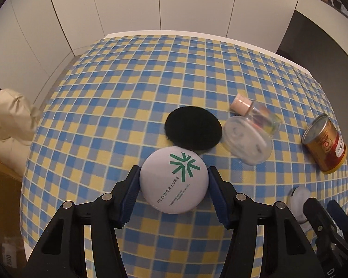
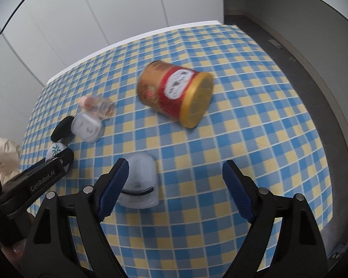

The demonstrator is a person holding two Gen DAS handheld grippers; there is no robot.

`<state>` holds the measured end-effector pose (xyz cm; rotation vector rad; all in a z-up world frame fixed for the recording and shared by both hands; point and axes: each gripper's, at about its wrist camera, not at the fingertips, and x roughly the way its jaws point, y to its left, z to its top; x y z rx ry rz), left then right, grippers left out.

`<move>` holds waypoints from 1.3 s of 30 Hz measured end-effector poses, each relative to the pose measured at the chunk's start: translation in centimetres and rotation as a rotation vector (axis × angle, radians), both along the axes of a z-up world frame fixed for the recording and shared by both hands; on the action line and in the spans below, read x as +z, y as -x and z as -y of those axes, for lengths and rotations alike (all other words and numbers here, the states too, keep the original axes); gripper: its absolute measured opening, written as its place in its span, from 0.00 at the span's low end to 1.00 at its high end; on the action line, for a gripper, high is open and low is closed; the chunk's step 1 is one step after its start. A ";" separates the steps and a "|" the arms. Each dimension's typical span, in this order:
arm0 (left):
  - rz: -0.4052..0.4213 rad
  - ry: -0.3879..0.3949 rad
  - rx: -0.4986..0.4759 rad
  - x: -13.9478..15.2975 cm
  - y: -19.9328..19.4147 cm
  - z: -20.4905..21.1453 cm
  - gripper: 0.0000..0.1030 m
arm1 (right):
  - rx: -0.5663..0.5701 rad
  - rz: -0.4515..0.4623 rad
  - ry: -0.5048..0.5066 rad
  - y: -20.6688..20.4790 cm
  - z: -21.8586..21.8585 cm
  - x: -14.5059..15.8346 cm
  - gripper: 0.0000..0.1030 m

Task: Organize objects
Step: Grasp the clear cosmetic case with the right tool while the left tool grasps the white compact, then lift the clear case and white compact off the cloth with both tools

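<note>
- The table [image 1: 150, 74] carried a blue, yellow and grey checked cloth, with its white far edge showing along the wall panels; the far half of the cloth lay bare and offered open room.
- A gold and red can [image 2: 174, 92] lay on its side on the right part of the cloth, well apart from the other items, its gold end turned toward the right wrist camera. Its contents could not be seen.
- A white round compact [image 1: 173, 179] marked "FLOWER LURE" with a green emblem lay flat near the table's near edge, between the blue pads of the left gripper [image 1: 173, 185]. Both pads touched its rim, so the jaws were clamped on it.
- A black round pad [image 1: 193, 128] lay flat just beyond the compact, its near edge tucked behind the compact's rim.
- A clear round container [image 1: 247, 141] lay just right of the black pad, holding something pale; what it was could not be told.
- A small clear jar [image 1: 263, 115] with a pink cap lay on its side, touching the clear container; faint colours showed inside.
- A pale translucent case [image 2: 140, 183] with a dark curved slot lay beside the left finger of the right gripper [image 2: 174, 185]. Those jaws stood wide apart, with nothing pressed between them.
</note>
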<state>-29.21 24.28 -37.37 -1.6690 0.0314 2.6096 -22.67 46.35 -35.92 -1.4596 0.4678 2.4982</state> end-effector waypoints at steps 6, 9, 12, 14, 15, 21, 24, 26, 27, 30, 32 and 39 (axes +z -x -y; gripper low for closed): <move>0.021 -0.016 -0.002 -0.1 0.2 2.3 0.56 | 0.170 -0.012 -0.101 0.1 2.3 1.4 0.83; 0.033 -0.058 0.018 0.0 0.4 3.4 0.56 | 0.281 -0.037 -0.279 -1.3 3.3 2.9 0.69; 0.039 -0.078 0.022 0.1 0.6 3.9 0.56 | 0.237 -0.016 -0.395 -2.5 3.0 3.2 0.62; 0.041 -0.075 0.020 0.0 0.5 3.9 0.56 | 0.205 0.027 -0.368 -2.8 2.5 2.3 0.57; 0.041 -0.075 0.020 0.0 0.5 4.0 0.56 | 0.200 0.063 -0.379 -3.2 2.7 1.5 0.57; 0.044 -0.096 0.035 0.0 0.9 4.2 0.56 | 0.366 0.043 -0.352 -3.6 7.1 1.6 0.69; 0.043 -0.098 0.049 -0.3 1.3 4.4 0.56 | 0.409 -0.024 -0.337 -3.5 7.9 2.7 0.75; 0.040 -0.101 0.049 -0.5 1.6 4.0 0.56 | 0.393 -0.018 -0.347 -2.8 7.4 2.5 0.75; 0.039 -0.099 0.048 -0.5 1.6 4.1 0.56 | 0.386 -0.014 -0.326 -2.3 7.2 2.3 0.75; 0.035 -0.095 0.043 -0.4 1.5 4.1 0.56 | 0.359 0.017 -0.230 -1.8 5.9 2.6 0.75; 0.032 -0.085 0.037 -0.4 1.4 4.1 0.56 | 0.269 0.082 -0.208 -0.7 5.7 1.7 0.78; 0.029 -0.100 0.040 -0.6 1.8 3.7 0.56 | -0.245 0.105 0.162 -3.6 4.3 1.6 0.82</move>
